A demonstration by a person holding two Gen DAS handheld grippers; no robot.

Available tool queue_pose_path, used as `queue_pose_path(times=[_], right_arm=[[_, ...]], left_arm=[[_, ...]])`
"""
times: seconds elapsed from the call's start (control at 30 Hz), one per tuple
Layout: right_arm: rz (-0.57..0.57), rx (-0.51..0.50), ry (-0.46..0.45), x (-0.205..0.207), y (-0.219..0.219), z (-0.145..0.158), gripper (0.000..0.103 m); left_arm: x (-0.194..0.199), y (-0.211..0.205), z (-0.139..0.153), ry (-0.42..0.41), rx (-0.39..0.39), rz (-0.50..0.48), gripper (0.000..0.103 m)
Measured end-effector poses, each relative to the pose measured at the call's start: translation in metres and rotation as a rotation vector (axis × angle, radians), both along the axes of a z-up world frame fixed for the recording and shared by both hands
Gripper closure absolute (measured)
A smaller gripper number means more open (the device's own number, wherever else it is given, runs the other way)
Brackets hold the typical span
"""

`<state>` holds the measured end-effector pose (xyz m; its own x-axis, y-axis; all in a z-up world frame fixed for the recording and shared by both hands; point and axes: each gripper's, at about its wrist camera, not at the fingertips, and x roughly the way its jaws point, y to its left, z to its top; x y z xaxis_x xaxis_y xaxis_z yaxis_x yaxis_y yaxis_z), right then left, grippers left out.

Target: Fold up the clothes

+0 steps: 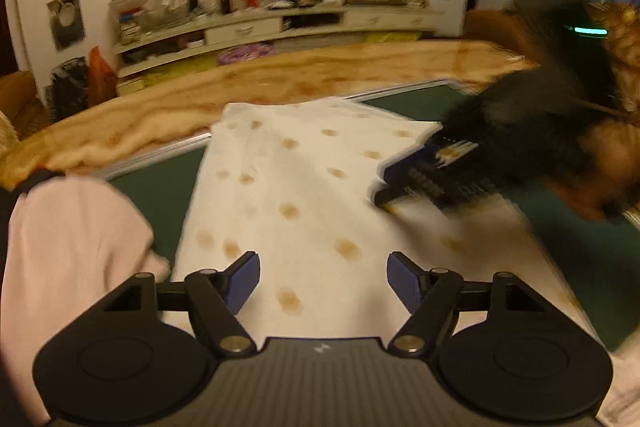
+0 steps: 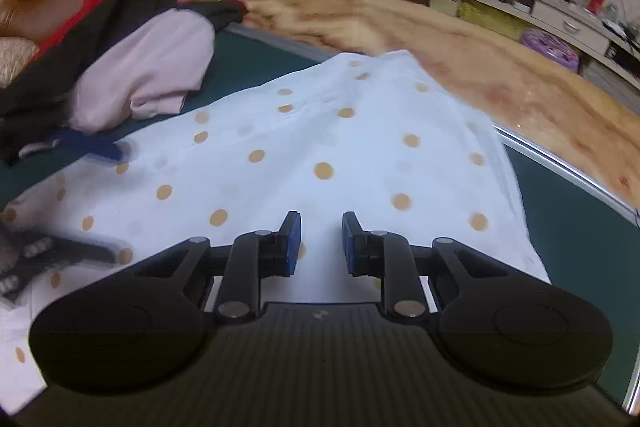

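Left wrist view showed my left gripper point(image 1: 323, 281) wide open and empty, my right gripper point(image 2: 321, 243) narrower, empty; dotted cloth point(image 1: 304, 179) lay flat, folding unfinished.

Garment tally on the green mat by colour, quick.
White with tan dots: 1
Pink: 1
Black with red trim: 1, though the pile may hide more
Total: 3 visible

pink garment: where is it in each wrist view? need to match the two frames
Left wrist: pink garment at the lower left edge, on the green mat, left of the dotted white cloth.
Right wrist: pink garment at upper left, under dark clothes.
Shared landmark: dotted white cloth.
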<state>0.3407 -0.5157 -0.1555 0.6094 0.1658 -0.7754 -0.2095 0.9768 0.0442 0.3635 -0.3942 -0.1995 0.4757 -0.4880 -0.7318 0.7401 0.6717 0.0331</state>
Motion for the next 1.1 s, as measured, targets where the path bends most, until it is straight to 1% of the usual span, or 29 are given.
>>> queue_pose_path(times=[0.03,0.07,0.13,0.17,0.2,0.23,0.27,0.33,0.4,0.43,0.47,0.53,0.6,0.63,0.67,0.77,0.83,0.87,0.97,1.03,1.1], right_arm=[[0.013,0.001,0.003,0.003,0.002,-0.002,0.076],[0.022,-0.003,0.005,0.006,0.003,-0.004,0.076],[0.030,-0.020,0.003,0.007,0.000,-0.007,0.077],[0.022,-0.030,0.000,0.006,-0.004,-0.007,0.074],[-0.003,-0.043,0.004,0.004,-0.013,-0.007,0.070],[-0.027,-0.051,0.010,0.004,-0.023,-0.007,0.060],[-0.065,-0.045,0.014,0.003,-0.039,-0.008,0.052],[-0.140,-0.039,0.017,0.002,-0.069,-0.009,0.052],[-0.196,-0.040,0.017,0.000,-0.089,-0.010,0.052],[-0.199,-0.039,0.019,0.001,-0.091,-0.009,0.052],[-0.200,-0.037,0.022,0.002,-0.091,-0.009,0.051],[-0.169,-0.090,-0.002,0.005,-0.075,-0.006,0.051],[-0.117,-0.056,-0.036,0.011,-0.055,0.000,0.049],[-0.091,-0.037,-0.053,0.013,-0.045,0.003,0.049],[-0.061,-0.036,-0.060,0.017,-0.033,0.005,0.050],[0.033,-0.100,-0.055,0.035,0.005,0.000,0.050],[0.047,-0.129,-0.028,0.045,0.013,-0.010,0.049],[0.032,-0.114,-0.033,0.047,0.010,-0.011,0.047],[-0.074,-0.038,-0.010,0.051,-0.017,-0.012,0.047],[-0.109,0.032,-0.003,0.043,-0.031,-0.010,0.047],[-0.126,0.065,-0.010,0.035,-0.036,-0.006,0.047]], left_arm=[[0.010,-0.006,-0.005,-0.001,0.022,0.022,0.038],[0.017,-0.006,-0.010,0.008,0.030,0.038,0.040],[0.027,-0.001,-0.014,0.022,0.047,0.069,0.037],[0.030,0.003,-0.014,0.020,0.061,0.084,0.033],[0.035,0.014,-0.016,0.031,0.064,0.118,0.029],[0.040,0.024,-0.016,0.040,0.064,0.151,0.027],[0.045,0.034,-0.016,0.047,0.065,0.182,0.025],[0.050,0.048,-0.013,0.042,0.085,0.204,0.023],[0.047,0.049,-0.010,0.026,0.113,0.190,0.024],[0.046,0.047,-0.008,0.018,0.124,0.181,0.026],[0.049,0.047,-0.007,0.029,0.118,0.184,0.026],[0.055,0.047,-0.007,0.059,0.098,0.199,0.025],[0.066,0.049,-0.008,0.115,0.049,0.212,0.025],[0.070,0.049,-0.008,0.130,0.032,0.211,0.020],[0.072,0.049,-0.008,0.137,0.026,0.204,0.019],[0.072,0.046,-0.010,0.132,0.049,0.178,0.017],[0.070,0.045,-0.011,0.129,0.059,0.153,0.017],[0.069,0.044,-0.010,0.130,0.061,0.140,0.017],[0.066,0.039,-0.011,0.122,0.077,0.113,0.018],[0.064,0.033,-0.010,0.127,0.070,0.098,0.020],[0.062,0.027,-0.010,0.134,0.065,0.079,0.020]])
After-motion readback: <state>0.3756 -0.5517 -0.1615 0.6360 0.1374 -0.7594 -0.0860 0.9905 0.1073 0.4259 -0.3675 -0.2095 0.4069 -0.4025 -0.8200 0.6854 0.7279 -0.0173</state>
